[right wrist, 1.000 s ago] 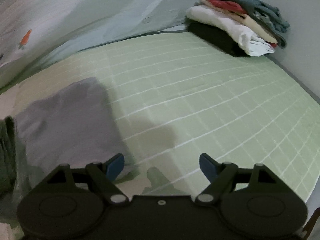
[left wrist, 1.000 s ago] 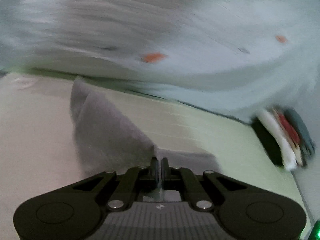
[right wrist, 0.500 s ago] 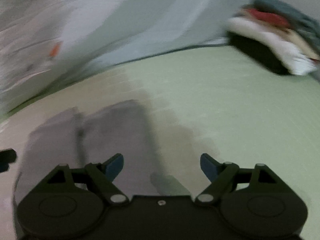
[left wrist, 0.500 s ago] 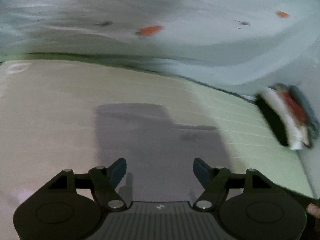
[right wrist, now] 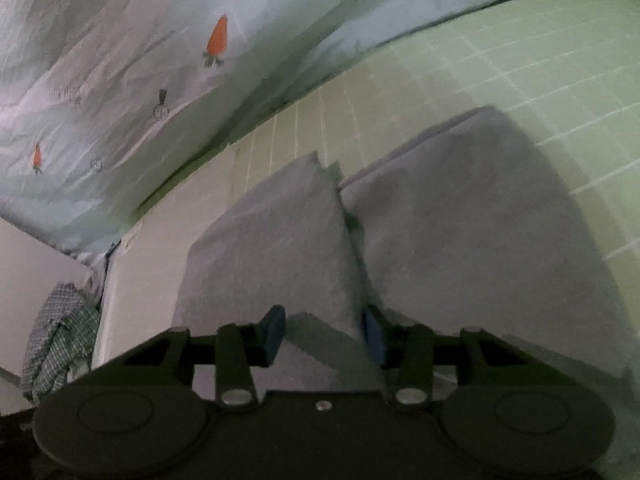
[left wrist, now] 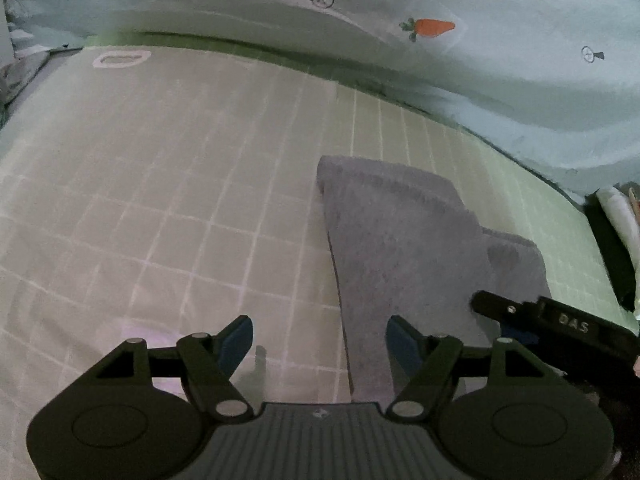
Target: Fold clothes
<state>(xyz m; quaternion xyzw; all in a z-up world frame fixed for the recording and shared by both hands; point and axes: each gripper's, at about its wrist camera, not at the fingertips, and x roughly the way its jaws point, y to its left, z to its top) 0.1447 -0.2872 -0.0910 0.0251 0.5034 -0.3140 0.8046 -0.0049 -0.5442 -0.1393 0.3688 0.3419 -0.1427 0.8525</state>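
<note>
- Now the left gripper (left wrist: 319, 338) hangs with jaws apart, empty, the grey garment (left wrist: 404, 252) at its 1 o'clock on the checked sheet (left wrist: 168, 184).
- Only the right view shows the right gripper (right wrist: 323, 334) spread around a raised fold — not clamped.
- Carrot-print bedding (right wrist: 120, 80) lies at 11 o'clock.

A pale green grid-patterned sheet (left wrist: 168, 184) covers the bed; behind it rises a light quilt (left wrist: 500, 64) printed with orange carrots. Lighting is dim.
</note>
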